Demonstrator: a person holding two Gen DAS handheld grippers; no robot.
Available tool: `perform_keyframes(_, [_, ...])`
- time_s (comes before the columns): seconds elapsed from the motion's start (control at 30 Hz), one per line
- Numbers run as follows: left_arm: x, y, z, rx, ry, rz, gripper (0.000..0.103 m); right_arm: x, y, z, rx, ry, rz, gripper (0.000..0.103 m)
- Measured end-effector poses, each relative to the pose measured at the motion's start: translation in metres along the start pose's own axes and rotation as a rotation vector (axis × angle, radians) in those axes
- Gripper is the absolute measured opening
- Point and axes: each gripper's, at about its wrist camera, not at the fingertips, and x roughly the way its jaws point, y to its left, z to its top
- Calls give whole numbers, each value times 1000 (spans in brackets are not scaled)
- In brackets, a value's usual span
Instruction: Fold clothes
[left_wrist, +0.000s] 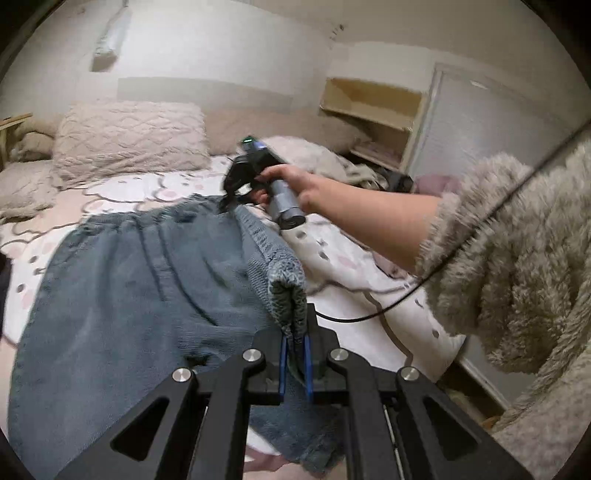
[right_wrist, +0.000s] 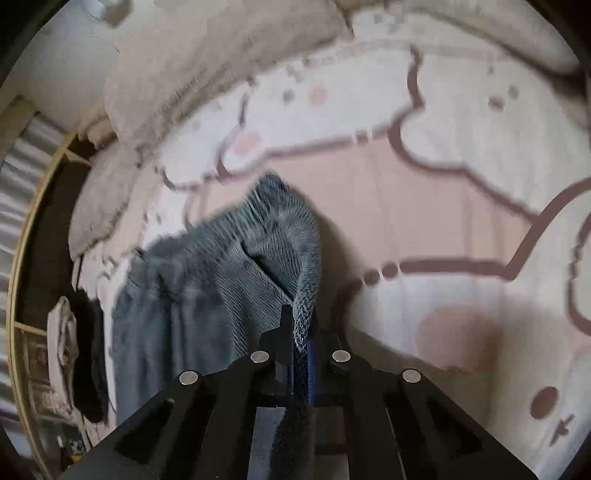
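From the left wrist camera, the left gripper (left_wrist: 295, 336) is clamped on a ribbed edge of a blue-grey knit sweater (left_wrist: 140, 288), the fabric pinched between its blue-lined fingers. The sweater lies spread over the patterned bedspread (left_wrist: 351, 266), its far corner lifted. There the right gripper (left_wrist: 231, 195), held in a bare hand (left_wrist: 295, 181) coming out of a fuzzy beige sleeve (left_wrist: 517, 240), meets the cloth; its fingertips are too blurred to tell from here whether they grip it. A quilted pillow (left_wrist: 129, 136) sits at the head of the bed, and a wooden shelf (left_wrist: 373, 114) stands by the wall.

From the right wrist camera, the right gripper (right_wrist: 297, 332) is closed on a bunched ribbed fold of the sweater (right_wrist: 207, 295), which hangs away to the left above the bedspread (right_wrist: 443, 221). A dark garment (right_wrist: 90, 369), possibly another piece of clothing, lies at the left edge.
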Motion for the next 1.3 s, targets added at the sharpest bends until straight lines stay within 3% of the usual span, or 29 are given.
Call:
perform_keyframes(0.13, [-37,21,1,-72,-62,33,7,-33,53,9,-23,-56,15,6])
perform_keyframes(0.23, [-73,40,-6,-117,-121,67,7,-46,122,5,-127,-87,8,6])
perform_keyframes(0.37, [-120,79,-30,-226,-168,152,7,-29,215,-12,-229,-88,-32,6])
perform_keyframes(0.53, [-149,149,-70,-401,-162,291,7,36,291,-39,-317,-41,-137,6])
perform_keyframes(0.63, [-138,184,-98,-452,-99,369,7,86,320,-61,-384,11,-153,6])
perform_keyframes(0.8, [-123,219,-136,-552,-22,389,7,163,342,-97,-486,94,-226,6])
perform_keyframes(0.83, [-120,223,-142,-568,-6,391,7,169,341,-101,-489,90,-233,12])
perform_keyframes(0.9, [-119,222,-148,-589,3,393,7,171,338,-105,-488,72,-226,54])
perform_keyframes(0.93, [-119,223,-151,-602,4,392,7,168,335,-105,-483,61,-228,87])
perform_keyframes(0.97, [-119,224,-155,-615,5,390,7,157,333,-104,-480,33,-228,92])
perform_keyframes(1.07, [-126,223,-149,-634,-29,385,7,111,320,-99,-457,-65,-210,92])
perform_keyframes(1.17, [-137,212,-133,-591,-76,398,7,55,299,-106,-430,-78,-79,91])
perform_keyframes(1.23, [-144,205,-123,-561,-98,401,7,24,287,-121,-471,-82,-40,83])
perform_keyframes(1.3, [-145,202,-123,-541,-80,430,7,-4,275,-156,-575,-93,-77,77])
